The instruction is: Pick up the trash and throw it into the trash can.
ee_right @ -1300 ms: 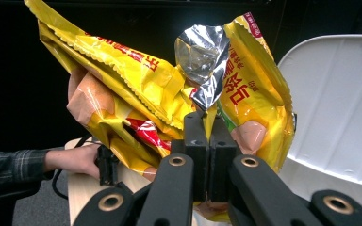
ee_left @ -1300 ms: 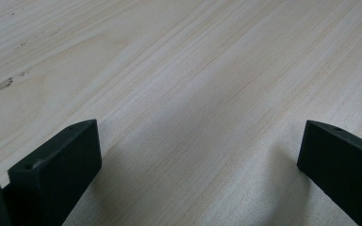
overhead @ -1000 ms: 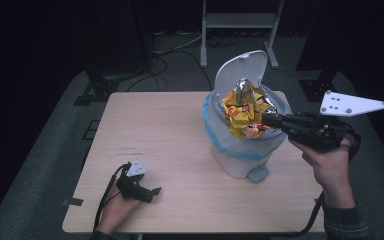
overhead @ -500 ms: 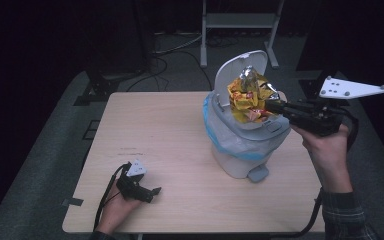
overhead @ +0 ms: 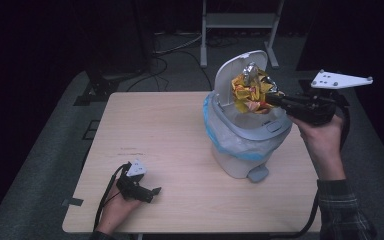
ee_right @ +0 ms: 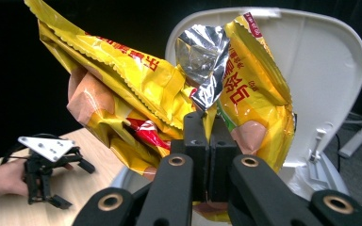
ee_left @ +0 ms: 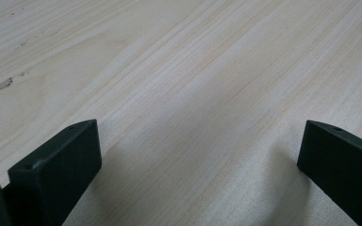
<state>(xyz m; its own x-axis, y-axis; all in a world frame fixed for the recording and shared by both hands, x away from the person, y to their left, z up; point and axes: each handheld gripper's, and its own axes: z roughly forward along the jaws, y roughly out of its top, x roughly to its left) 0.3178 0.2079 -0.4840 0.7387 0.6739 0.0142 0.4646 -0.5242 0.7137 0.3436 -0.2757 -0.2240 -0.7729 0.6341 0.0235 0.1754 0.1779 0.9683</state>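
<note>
At far left of the high view we see the left hand-held gripper point(overhead: 141, 189) resting low on the bench point(overhead: 170, 135), near its front-left corner, w/ a hand point(overhead: 114, 210) around it from below. In the left gripper view its jaws stand wide apart w/ bare pale wood grain between them; nothing held.

Moving right, mid-bench is bare wood. Then we reach a white pedal bin point(overhead: 242, 145) standing on the right part of the bench, blue liner bag point(overhead: 215, 131) folded over its rim, lid point(overhead: 232, 75) tipped up & open at the back.

Above the bin opening we see a crumpled yellow snack packet point(overhead: 250, 92), silver foil inside showing, just in front of the raised lid. The right hand-held gripper point(overhead: 275, 101) comes in from the right, jaws pinched tight on the packet's lower edge; the right gripper view shows the jaws point(ee_right: 205, 141) closed together w/ the packet point(ee_right: 160, 94) bunched above them, clear of the bin. The right hand point(overhead: 320, 142) holds that gripper beside the bin, a plaid sleeve point(overhead: 342, 210) below it.
</note>
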